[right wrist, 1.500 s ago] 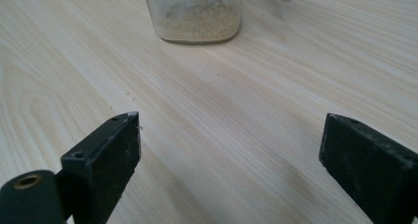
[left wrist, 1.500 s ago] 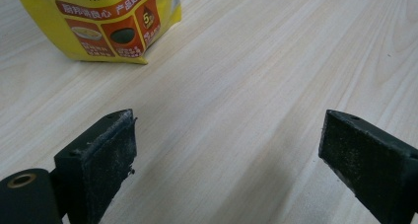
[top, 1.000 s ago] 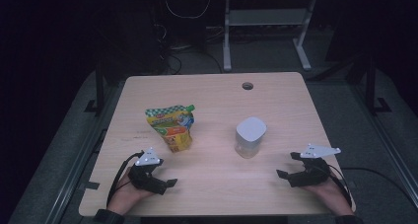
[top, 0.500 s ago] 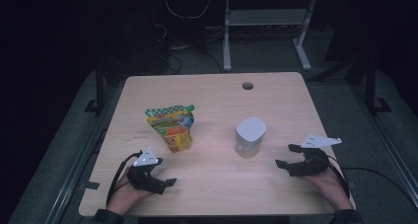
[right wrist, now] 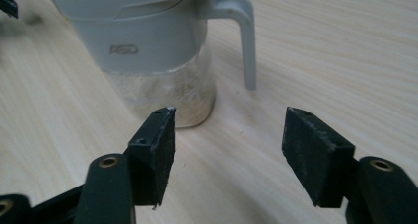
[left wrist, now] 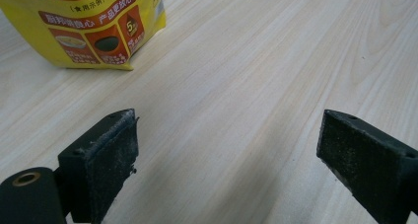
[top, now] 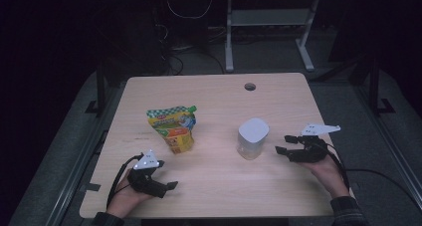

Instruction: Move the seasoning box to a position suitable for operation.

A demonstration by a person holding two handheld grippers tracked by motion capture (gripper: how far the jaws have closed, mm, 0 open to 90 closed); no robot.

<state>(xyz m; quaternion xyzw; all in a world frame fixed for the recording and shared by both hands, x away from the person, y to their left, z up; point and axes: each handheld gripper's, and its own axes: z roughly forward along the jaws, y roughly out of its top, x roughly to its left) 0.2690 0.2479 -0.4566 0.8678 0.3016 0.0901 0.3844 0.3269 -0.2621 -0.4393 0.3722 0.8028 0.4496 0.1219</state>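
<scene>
Jar (top: 253, 138) is standing mid-table, the landmark. Left of it, the pouch (top: 174, 128) is standing upright, and the left gripper (top: 166, 186) is idling near it, jaws spread and empty. Right of the jar, the right gripper (top: 281, 150) is narrowing its jaws, nothing between them, probably sizing for the handle (right wrist: 245, 34) facing it.

Right gripper (right wrist: 229, 150) facing the jar (right wrist: 157, 46)

Its black fingers (right wrist: 157, 150) have just been closing, nothing between them; the grey-lidded jar stands just beyond on the table (right wrist: 345, 61), handle right.
</scene>
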